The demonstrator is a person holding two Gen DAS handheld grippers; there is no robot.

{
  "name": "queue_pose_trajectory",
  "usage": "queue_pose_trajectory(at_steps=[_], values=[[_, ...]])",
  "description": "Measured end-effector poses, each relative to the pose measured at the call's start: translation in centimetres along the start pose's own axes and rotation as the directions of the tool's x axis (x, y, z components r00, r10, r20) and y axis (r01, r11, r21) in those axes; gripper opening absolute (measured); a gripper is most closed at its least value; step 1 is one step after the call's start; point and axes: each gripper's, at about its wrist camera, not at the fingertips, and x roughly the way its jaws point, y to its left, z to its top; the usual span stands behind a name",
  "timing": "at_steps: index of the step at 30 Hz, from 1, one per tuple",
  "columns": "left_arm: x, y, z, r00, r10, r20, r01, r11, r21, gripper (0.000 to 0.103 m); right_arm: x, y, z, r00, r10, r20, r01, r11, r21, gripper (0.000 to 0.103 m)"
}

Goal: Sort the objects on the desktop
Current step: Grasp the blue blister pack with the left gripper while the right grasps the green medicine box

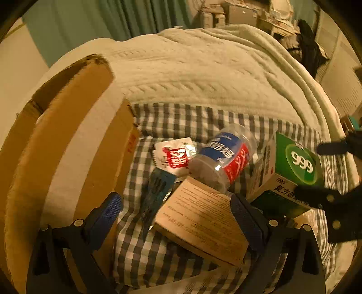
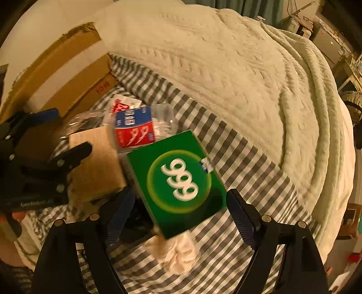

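Right gripper (image 2: 178, 214) gapes wide around the green box (image 2: 178, 181), long axis running up-left toward the bottle (image 2: 140, 126).

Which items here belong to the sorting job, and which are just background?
Job: green 999 box, tan box, plastic bottle, red-and-white sachet, dark blue packet, cardboard carton.
Background: knitted blanket, checked sheet, white cloth, curtain.

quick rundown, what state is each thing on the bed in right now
green 999 medicine box: tilted, between open right gripper fingers
clear plastic bottle: lying on its side
tan printed carton: flat, between open left gripper fingers
brown cardboard box: flaps open
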Motion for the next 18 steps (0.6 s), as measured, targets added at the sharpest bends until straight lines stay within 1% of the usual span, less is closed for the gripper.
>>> queue_pose_trajectory(at_steps=[1,3,5,6,7,8,9,10,11,12,13,14,15,16,18], values=[[0.3,-0.3,0.0,1.0,-0.003,-0.013,0.003,1.0,0.016,0.099,0.5,-0.2,0.3,1.0,0.011,-0.011,-0.011,1.0,0.001,0.085],[1.0,-0.5,0.1,0.999,0.001,-0.038,0.001,0.999,0.035,0.099,1.2,-0.5,0.6,1.0,0.02,-0.02,-0.02,1.0,0.011,0.089],[1.6,-0.3,0.2,0.999,-0.013,-0.053,0.015,0.999,0.036,0.097,1.9,-0.7,0.8,0.999,0.009,-0.032,-0.008,1.0,0.021,0.092],[1.6,-0.1,0.2,0.998,-0.029,-0.054,0.031,0.999,0.033,0.089,2.1,-0.8,0.8,0.999,0.006,-0.036,-0.005,1.0,0.023,0.093],[1.8,0.2,0.3,0.997,-0.041,-0.063,0.043,0.999,0.025,0.077,2.4,-1.0,0.9,0.999,0.007,-0.044,-0.006,1.0,0.029,0.093],[2.0,0.5,0.4,0.996,-0.044,-0.076,0.046,0.999,0.014,0.071,2.6,-1.2,1.0,0.999,0.006,-0.048,-0.004,0.999,0.034,0.094],[2.3,0.9,0.4,0.995,-0.044,-0.094,0.044,0.999,-0.005,0.062,2.7,-1.5,1.1,0.999,0.006,-0.048,-0.004,0.999,0.043,0.095],[2.6,1.4,0.4,0.993,-0.048,-0.111,0.046,0.999,-0.026,0.057,2.8,-1.9,1.1,0.999,0.01,-0.045,-0.007,0.998,0.06,0.095],[2.9,1.8,0.3,0.991,-0.057,-0.124,0.052,0.998,-0.048,0.054,2.8,-2.2,1.2,0.999,0.015,-0.042,-0.011,0.997,0.076,0.096],[3.1,2.4,0.2,0.989,-0.071,-0.128,0.062,0.995,-0.072,0.048,2.8,-2.5,1.2,0.999,0.019,-0.038,-0.016,0.996,0.092,0.097],[3.2,2.8,0.2,0.989,-0.078,-0.124,0.067,0.994,-0.088,0.039,2.9,-3.0,1.3,0.999,0.028,-0.036,-0.023,0.993,0.118,0.099],[3.1,3.1,0.2,0.99,-0.08,-0.121,0.068,0.993,-0.096,0.034,3.1,-3.4,1.4,0.999,0.032,-0.039,-0.026,0.99,0.142,0.103],[3.1,3.4,0.3,0.989,-0.084,-0.123,0.071,0.992,-0.103,0.028,3.4,-3.8,1.3,0.998,0.037,-0.046,-0.028,0.985,0.17,0.103],[3.0,3.6,0.3,0.988,-0.089,-0.125,0.076,0.991,-0.108,0.025,3.8,-4.0,1.3,0.998,0.043,-0.05,-0.032,0.98,0.194,0.103],[2.7,3.8,0.3,0.988,-0.089,-0.126,0.076,0.992,-0.105,0.022,4.1,-4.2,1.2,0.998,0.041,-0.049,-0.03,0.975,0.219,0.103]])
